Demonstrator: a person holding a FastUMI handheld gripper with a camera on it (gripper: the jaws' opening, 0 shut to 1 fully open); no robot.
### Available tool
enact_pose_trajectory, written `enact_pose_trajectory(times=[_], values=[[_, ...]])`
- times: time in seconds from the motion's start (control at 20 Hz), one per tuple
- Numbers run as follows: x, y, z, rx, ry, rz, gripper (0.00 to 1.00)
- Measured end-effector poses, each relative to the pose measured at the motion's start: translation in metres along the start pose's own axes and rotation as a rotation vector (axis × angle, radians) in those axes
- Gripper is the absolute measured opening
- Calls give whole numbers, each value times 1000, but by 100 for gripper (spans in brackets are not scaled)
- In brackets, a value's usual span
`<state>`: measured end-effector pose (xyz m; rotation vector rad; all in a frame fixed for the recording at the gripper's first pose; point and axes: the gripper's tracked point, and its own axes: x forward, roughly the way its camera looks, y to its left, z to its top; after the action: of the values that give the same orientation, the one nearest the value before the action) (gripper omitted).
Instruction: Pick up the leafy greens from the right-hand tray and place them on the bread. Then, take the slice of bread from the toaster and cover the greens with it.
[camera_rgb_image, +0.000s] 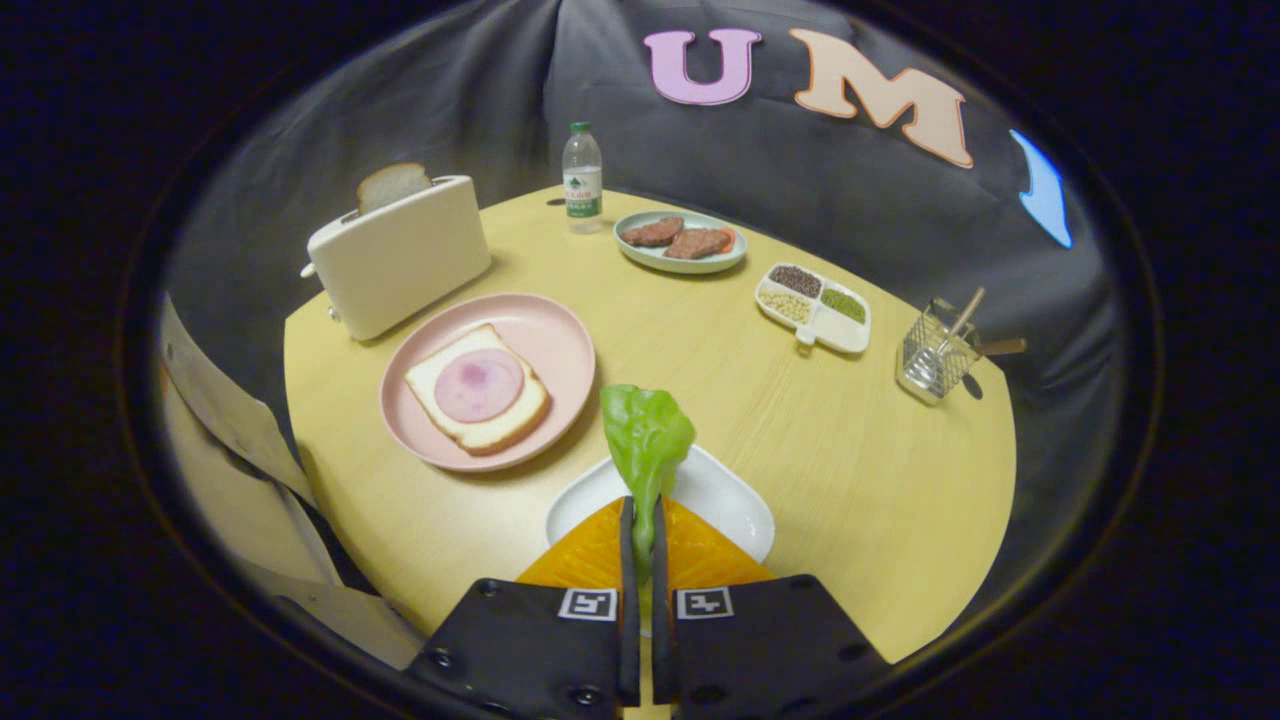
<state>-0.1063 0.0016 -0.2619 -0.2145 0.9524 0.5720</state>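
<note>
1. The gripper (640, 520) has its jaws clenched on the stem of the leafy greens (647, 440), with both fingers pressing on it. The leaf stands up and forward from between them, above the white tray (730, 500) that lies just ahead.

2. The target, a slice of bread (478, 390) topped with a round of ham (479, 384), lies on the pink plate (530, 330), at about 10 o'clock from the leaf and close beside the white tray.

3. The step in hand looks like the carry. To do it well, the leaf should be raised enough to clear the rim of the pink plate, then swung toward 10 o'clock until its broad end hangs over the ham.

4. The grip is on the thin stem only, so the leaf may flop or slip; a slow, steady move suits it.

5. The jaws should release only once the leaf lies low and centred, so that it covers the ham rather than drapes off the crust.

6. The second slice (392, 184) waits in the toaster (400, 255) at 11 o'clock on the desk (850, 460).
</note>
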Motion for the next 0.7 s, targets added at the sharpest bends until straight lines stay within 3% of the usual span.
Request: enact_pose_trajectory(times=[0.7], values=[[14,88,66,-48,-76,81,8]])
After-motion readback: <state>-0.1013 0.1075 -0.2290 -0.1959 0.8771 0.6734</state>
